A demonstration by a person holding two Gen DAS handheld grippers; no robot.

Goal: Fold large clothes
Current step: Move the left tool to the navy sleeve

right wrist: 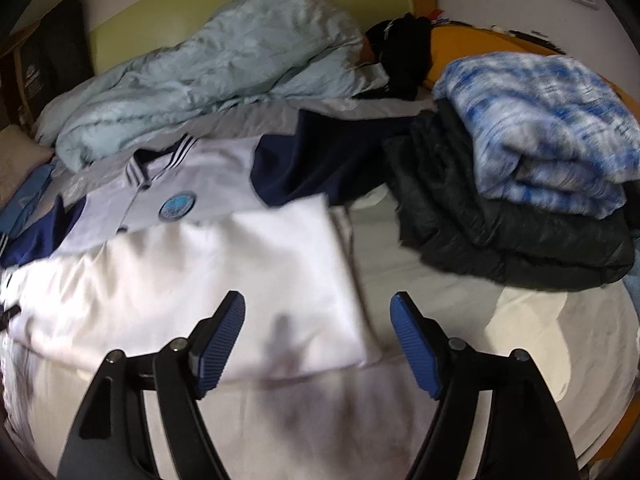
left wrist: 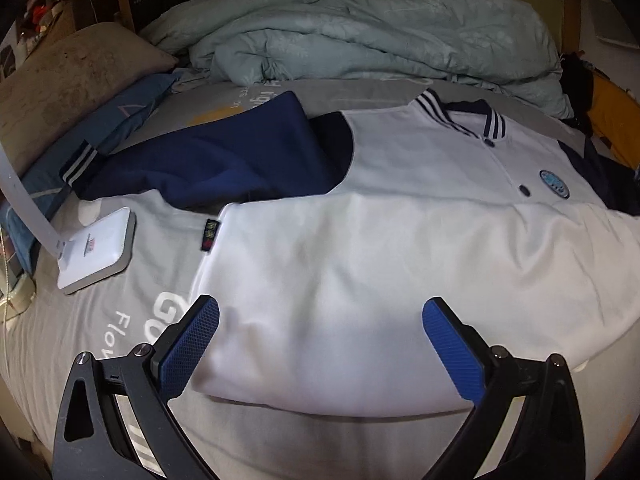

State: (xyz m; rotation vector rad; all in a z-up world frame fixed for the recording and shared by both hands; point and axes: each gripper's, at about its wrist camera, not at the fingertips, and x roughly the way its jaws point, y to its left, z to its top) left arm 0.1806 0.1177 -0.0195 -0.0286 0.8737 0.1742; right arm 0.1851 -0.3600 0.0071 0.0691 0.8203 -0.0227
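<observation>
Lying spread on the grey bed sheet (left wrist: 120,312): white baseball jacket with navy sleeves (left wrist: 360,248), hem already folded up toward 12 o'clock; sleeves not yet tucked. Left tool (left wrist: 320,344) apart, empty. Right tool (right wrist: 318,340) apart, empty, at jacket's 3 o'clock edge.

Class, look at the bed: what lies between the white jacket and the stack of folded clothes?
In the right wrist view, only bare grey bedsheet separates the white jacket from the stack of folded clothes.
</observation>
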